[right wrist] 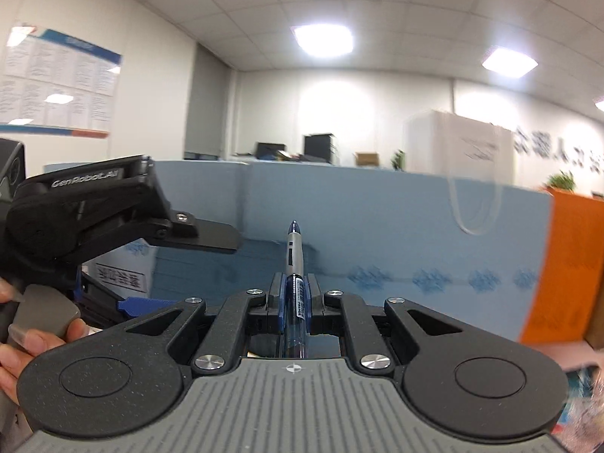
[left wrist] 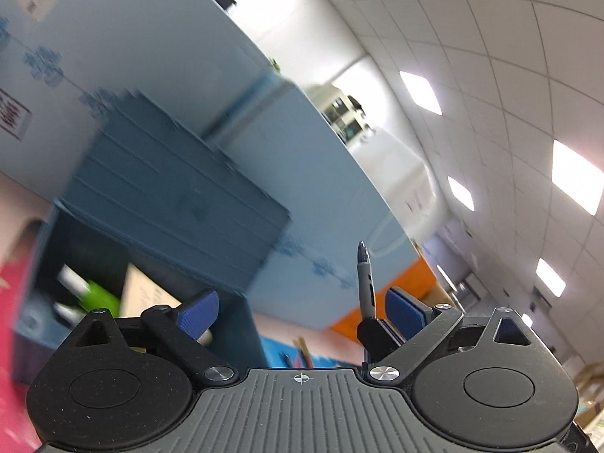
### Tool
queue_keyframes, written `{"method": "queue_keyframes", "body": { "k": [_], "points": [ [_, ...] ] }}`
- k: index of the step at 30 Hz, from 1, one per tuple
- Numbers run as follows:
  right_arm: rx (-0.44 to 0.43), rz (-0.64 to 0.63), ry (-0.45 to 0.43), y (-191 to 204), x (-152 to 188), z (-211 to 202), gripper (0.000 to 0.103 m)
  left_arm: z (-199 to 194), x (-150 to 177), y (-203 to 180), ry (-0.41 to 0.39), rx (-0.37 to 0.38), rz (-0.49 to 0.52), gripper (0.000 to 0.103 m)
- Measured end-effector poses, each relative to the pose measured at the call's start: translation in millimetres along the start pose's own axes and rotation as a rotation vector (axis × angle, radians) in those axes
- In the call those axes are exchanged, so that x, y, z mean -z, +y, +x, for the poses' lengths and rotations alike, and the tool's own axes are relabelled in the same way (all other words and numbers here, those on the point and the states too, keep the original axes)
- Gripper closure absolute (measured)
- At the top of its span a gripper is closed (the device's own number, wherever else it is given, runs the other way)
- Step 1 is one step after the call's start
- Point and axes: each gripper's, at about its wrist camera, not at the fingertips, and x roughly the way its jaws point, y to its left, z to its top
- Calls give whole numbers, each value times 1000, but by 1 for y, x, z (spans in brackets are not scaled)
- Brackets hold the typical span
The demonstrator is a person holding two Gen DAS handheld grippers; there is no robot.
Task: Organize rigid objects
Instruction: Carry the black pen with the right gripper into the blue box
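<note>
Right gripper (right wrist: 294, 294): jaws clamped on a pen (right wrist: 293, 260), blue pads pressing its barrel from both sides. Pen runs along the gripper's axis, tip pointing forward and slightly up, clear blue rear end lying back between the linkages. Gripper held raised and roughly level, facing a blue partition wall (right wrist: 377, 219).

Left gripper (left wrist: 302, 313): jaws spread wide, nothing between the blue pads (left wrist: 198, 315). View is tilted, so the wrist is rolled. In the right wrist view it sits just left of the right gripper, a person's hand (right wrist: 22, 332) on its grey trigger.

Same pen appears in the left view, beside the right-hand pad.

Blue organiser (left wrist: 170, 196) behind, lower left; contents blurred, possibly markers.
</note>
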Motion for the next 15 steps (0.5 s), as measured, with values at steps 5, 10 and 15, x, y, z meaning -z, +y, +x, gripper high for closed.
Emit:
{"method": "queue_keyframes", "body": {
  "k": [5,10,15],
  "points": [
    [-71,-93,-3,25,-5,31,94,-12,-21,21,-30,-52,9,5],
    [-131,-179,53,47,-1,61,94,-25,-37,38,-56,-144,63,4],
    [-290,-333,95,61,10,85,94,-31,-44,60,-53,-244,63,4]
  ]
}}
